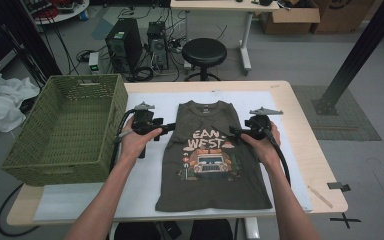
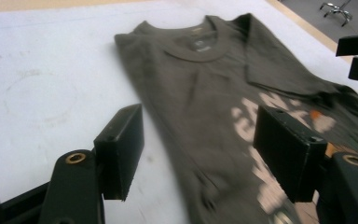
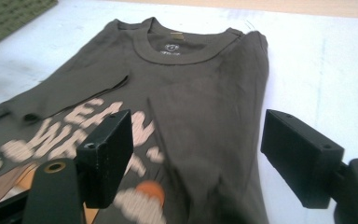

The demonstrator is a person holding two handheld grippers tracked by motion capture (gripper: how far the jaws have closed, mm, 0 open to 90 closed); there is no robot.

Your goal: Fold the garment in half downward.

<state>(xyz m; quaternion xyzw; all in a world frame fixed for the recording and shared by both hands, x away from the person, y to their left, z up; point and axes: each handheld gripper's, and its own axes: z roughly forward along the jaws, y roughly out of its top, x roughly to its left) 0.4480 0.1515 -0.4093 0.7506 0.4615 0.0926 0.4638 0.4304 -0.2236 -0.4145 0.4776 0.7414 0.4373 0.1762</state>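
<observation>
A dark olive T-shirt (image 1: 212, 170) with a printed truck and lettering lies flat, face up, on a white mat (image 1: 150, 175), its sleeves folded in over the chest. My left gripper (image 1: 170, 129) is at the shirt's left edge, near chest height. It is open, and in the left gripper view that gripper (image 2: 198, 135) straddles the T-shirt's (image 2: 200, 84) side edge with the pads apart from the cloth. My right gripper (image 1: 231, 131) is at the right edge, also open. In the right gripper view that gripper (image 3: 196, 149) stands over the T-shirt's (image 3: 191, 84) right side.
A green woven basket (image 1: 85, 76) stands at the table's left, close to my left hand. The wooden table (image 1: 300, 125) shows bare along its right side. Beyond it are a black stool (image 1: 204, 50), computer towers (image 1: 124, 45) and a black post (image 1: 355, 55).
</observation>
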